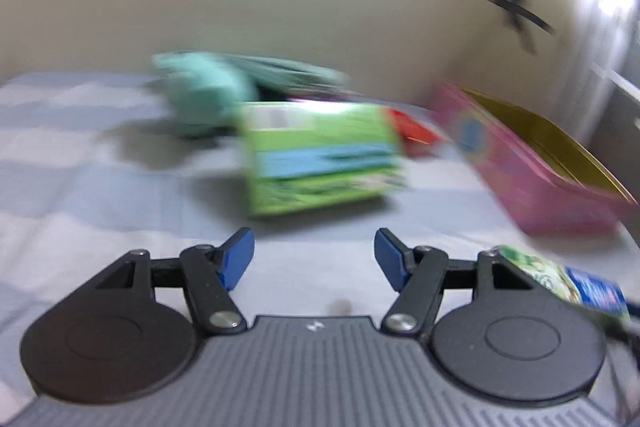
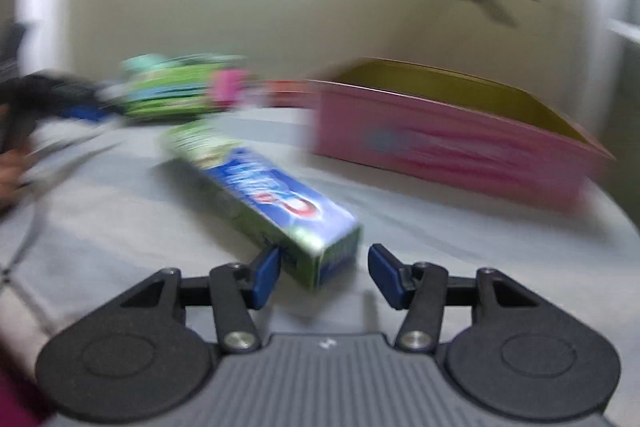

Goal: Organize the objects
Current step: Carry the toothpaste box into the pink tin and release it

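Both grippers are spread wide, holding nothing. The right gripper [image 2: 322,273] straddles a toothpaste box [image 2: 264,199]; the pink tin [image 2: 440,143] looks empty, so sorting has barely begun.

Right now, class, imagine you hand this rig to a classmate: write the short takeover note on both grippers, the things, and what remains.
Left gripper: open, empty, facing the green box.
Right gripper: open, the toothpaste box end lies between its fingers, not gripped.
Pink tin: open, on the bedsheet; nothing shows inside from here.
Teal item and red item lie behind the green box.
Done: nothing visibly packed. Left: probably move all items into the tin.
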Action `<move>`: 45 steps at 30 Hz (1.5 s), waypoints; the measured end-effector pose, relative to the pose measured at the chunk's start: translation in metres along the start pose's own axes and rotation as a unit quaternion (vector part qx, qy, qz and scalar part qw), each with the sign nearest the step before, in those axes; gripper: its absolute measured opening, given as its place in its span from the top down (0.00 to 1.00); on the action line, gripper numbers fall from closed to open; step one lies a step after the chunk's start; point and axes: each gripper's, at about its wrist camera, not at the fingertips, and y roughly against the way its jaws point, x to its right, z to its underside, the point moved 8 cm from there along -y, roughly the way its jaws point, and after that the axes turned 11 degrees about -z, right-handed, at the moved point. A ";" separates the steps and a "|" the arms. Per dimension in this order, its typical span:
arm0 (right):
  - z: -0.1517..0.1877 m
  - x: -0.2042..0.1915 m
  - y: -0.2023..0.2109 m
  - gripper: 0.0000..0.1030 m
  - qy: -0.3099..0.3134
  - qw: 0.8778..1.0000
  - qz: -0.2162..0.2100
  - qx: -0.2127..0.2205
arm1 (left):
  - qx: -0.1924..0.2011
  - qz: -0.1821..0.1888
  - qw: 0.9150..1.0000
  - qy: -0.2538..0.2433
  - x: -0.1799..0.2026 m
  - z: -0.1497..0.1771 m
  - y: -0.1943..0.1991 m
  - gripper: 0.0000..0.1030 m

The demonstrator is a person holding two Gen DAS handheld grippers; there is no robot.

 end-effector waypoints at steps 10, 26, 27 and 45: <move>0.004 0.009 0.014 0.38 -0.005 1.000 -0.009 0.026 | -0.077 0.122 0.988 -0.061 0.114 0.015 -0.005 0.35; 0.010 0.029 -0.011 0.36 -0.034 0.997 -0.060 0.038 | -0.133 0.150 0.980 0.010 0.107 0.009 -0.006 0.35; 0.010 0.029 -0.011 0.36 -0.036 0.997 -0.060 0.039 | -0.141 0.161 0.977 0.011 0.110 0.012 -0.006 0.36; -0.088 0.129 0.001 0.41 -0.052 0.989 0.035 0.133 | -0.052 0.197 0.977 -0.064 0.246 -0.091 -0.042 0.42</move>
